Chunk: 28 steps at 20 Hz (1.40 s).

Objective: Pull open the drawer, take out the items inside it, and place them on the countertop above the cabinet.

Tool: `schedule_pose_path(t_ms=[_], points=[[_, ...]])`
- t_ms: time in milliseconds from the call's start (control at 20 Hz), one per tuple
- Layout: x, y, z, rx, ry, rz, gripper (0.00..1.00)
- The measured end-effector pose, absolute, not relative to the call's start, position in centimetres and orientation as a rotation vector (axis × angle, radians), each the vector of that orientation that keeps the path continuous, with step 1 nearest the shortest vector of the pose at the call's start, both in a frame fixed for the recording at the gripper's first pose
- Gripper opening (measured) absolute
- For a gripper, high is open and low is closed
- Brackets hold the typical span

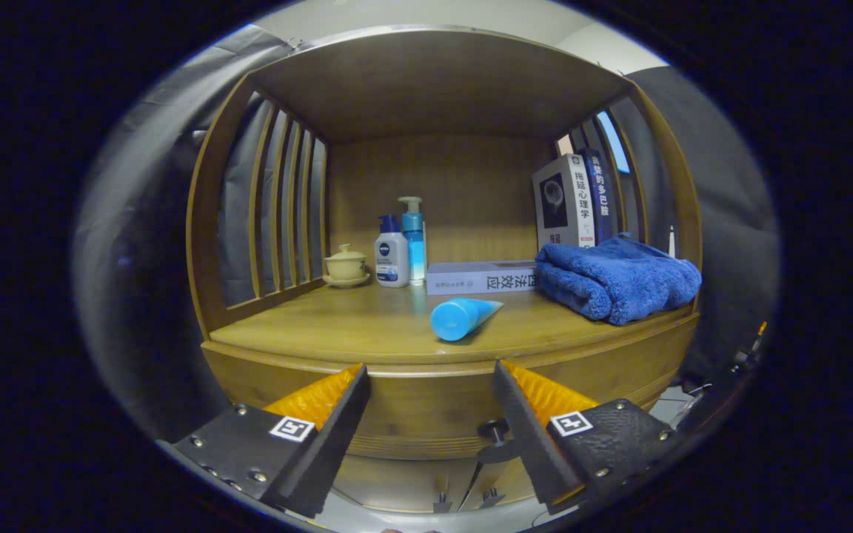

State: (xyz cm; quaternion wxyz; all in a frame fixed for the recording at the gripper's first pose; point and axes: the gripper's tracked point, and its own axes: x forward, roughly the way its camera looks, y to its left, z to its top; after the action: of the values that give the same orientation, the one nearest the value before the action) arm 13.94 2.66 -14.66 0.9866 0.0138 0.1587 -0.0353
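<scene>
A wooden cabinet stands ahead with its countertop under a slatted shelf frame. A blue tube lies on its side near the countertop's front edge, just beyond my fingers. The drawer front lies below the countertop, between and behind my fingers, with a dark knob close to the right finger. My gripper is open with nothing between its fingers, held in front of the drawer front.
On the countertop sit a folded blue towel at the right, upright books behind it, a flat box, two pump bottles and a lidded cup at the back left.
</scene>
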Motion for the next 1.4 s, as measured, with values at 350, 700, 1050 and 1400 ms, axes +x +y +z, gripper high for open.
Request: schedule_pose_path(t_ms=[350, 700, 1050, 1400], points=[[12.7, 7.1, -12.8, 0.037, 0.268, 0.026, 1.00], [9.0, 4.3, -7.3, 0.040, 0.095, -0.108, 1.00], [3.6, -3.5, -1.9, -0.084, -0.041, -0.450, 0.99], [0.8, -6.2, -2.0, -0.049, -0.063, -0.579, 0.99]])
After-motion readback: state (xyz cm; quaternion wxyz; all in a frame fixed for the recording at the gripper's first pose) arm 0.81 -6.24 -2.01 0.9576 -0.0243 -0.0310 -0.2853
